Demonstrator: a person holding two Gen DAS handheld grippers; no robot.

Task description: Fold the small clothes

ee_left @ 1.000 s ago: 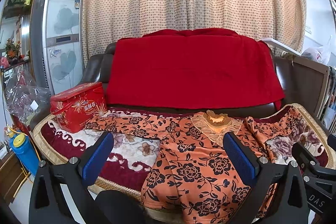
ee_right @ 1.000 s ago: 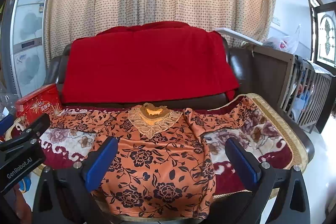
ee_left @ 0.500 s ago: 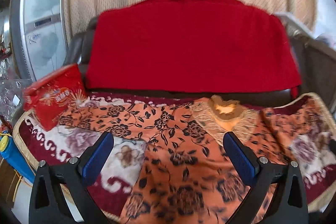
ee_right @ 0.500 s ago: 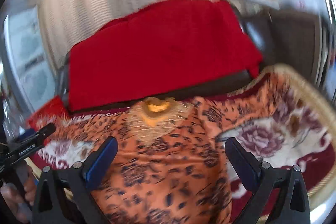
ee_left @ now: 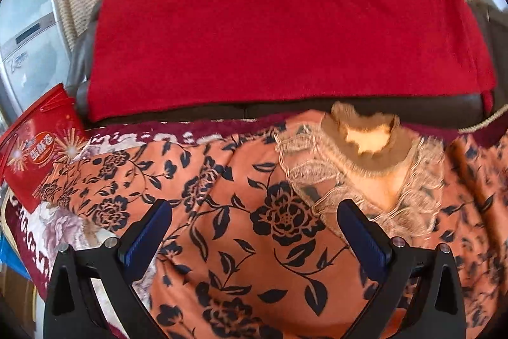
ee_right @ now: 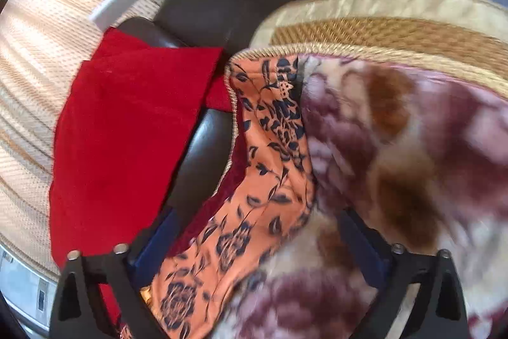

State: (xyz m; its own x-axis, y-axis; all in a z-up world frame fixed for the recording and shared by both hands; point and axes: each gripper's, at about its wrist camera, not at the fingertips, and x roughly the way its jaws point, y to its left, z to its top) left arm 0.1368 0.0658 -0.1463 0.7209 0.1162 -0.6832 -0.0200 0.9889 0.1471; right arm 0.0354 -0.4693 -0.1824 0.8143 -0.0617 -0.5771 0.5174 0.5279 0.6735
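Observation:
An orange top with black flowers (ee_left: 254,212) lies spread flat on the sofa seat, its lace collar (ee_left: 365,154) toward the backrest. My left gripper (ee_left: 254,231) is open just above the top's left chest, beside the collar, holding nothing. In the right wrist view the top's right sleeve (ee_right: 263,180) runs up across the plush blanket toward the sofa corner. My right gripper (ee_right: 257,243) is open and tilted, with the sleeve lying between its fingers; the view is blurred.
A red cloth (ee_left: 285,21) covers the sofa backrest. A red gift box (ee_left: 35,145) stands at the seat's left end by the left sleeve. A maroon and cream plush blanket (ee_right: 397,180) with a woven straw border (ee_right: 381,34) covers the seat.
Both grippers have moved forward and down close to the top. The right one has swung right and tilted over the right sleeve. Both stay open.

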